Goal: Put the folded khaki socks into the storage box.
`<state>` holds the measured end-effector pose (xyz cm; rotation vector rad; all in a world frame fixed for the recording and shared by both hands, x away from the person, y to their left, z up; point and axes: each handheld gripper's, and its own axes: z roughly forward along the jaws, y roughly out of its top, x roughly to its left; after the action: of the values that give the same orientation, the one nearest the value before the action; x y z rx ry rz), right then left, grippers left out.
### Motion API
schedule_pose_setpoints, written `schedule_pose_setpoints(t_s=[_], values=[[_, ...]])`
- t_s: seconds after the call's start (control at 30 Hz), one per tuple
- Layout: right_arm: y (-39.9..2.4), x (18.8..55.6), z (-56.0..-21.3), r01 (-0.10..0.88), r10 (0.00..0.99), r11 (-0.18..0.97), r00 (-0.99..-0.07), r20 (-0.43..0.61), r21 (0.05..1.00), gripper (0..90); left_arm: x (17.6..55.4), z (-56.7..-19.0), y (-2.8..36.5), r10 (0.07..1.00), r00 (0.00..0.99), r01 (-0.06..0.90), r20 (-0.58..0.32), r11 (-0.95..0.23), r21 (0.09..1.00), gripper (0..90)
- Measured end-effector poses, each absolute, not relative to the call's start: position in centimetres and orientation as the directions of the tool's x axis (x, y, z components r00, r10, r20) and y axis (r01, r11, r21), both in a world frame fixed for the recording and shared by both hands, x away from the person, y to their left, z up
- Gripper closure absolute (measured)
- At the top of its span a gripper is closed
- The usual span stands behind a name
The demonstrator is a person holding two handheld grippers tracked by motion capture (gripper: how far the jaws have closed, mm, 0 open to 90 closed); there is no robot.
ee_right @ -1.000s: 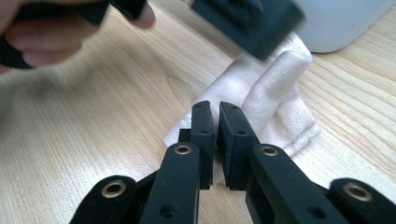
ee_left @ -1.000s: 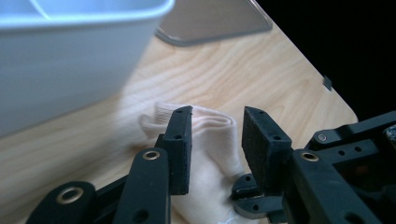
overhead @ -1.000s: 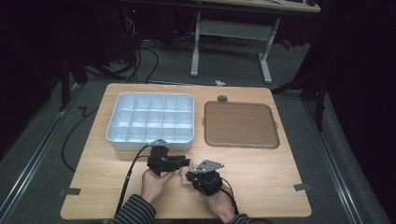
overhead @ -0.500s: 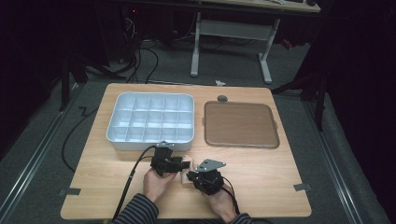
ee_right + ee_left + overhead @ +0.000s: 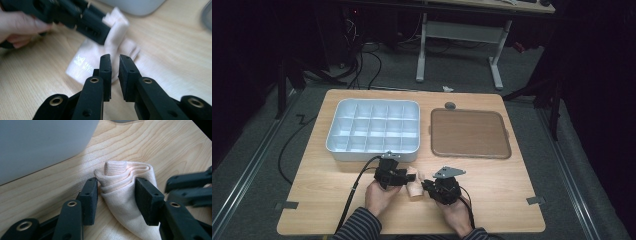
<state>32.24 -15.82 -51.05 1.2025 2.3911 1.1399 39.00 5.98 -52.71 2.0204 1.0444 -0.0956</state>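
Organizer [image 5: 373,126]: pale grey, split into small compartments, on the table's far left; every compartment bare as far as can be seen.
Tray [image 5: 469,132]: brown, flat, shallow rim, just right of the organizer; nothing in it.
Table [image 5: 512,185]: light wood, with a small grey round thing [image 5: 450,105] at the far edge beyond the tray.
Cloth [image 5: 414,180]: cream knit, folded and bunched, on the near middle of the table, between the two grippers and in front of the organizer.
Left gripper [image 5: 116,195]: jaws parted, one on each side of the cloth's rolled end [image 5: 125,173], pressing against its folds.
Right gripper [image 5: 115,68]: jaws nearly together with a thin gap, at the cloth's near edge [image 5: 85,63]; whether any cloth is pinched, cannot tell.
In the way: left gripper's jaw lying across the cloth in the right gripper view.
Writing: small white print on the cloth [image 5: 80,60], too blurred to read.
Cable [image 5: 354,187]: black, trailing from the left gripper toward the near edge.
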Motion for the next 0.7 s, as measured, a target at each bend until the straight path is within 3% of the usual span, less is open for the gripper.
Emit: schedule_pose_setpoints(t_s=[0.2,0.47,0.7], values=[[-14.4,33.0,-49.3,0.530,0.757,0.365,-0.647,0.087,0.765,81.2,39.0,-52.7,6.0,0.646,0.638,0.713,-0.419,-0.292,0.637,53.1],[-13.8,34.6,-49.9,0.561,0.772,0.350,-0.627,0.108,0.750,79.8,38.9,-52.6,6.0,0.655,0.636,0.711,-0.408,-0.293,0.639,48.5],[-13.7,35.4,-50.6,0.581,0.788,0.368,-0.609,0.088,0.726,84.9,38.8,-52.3,6.1,0.650,0.647,0.704,-0.399,-0.308,0.641,48.3]])
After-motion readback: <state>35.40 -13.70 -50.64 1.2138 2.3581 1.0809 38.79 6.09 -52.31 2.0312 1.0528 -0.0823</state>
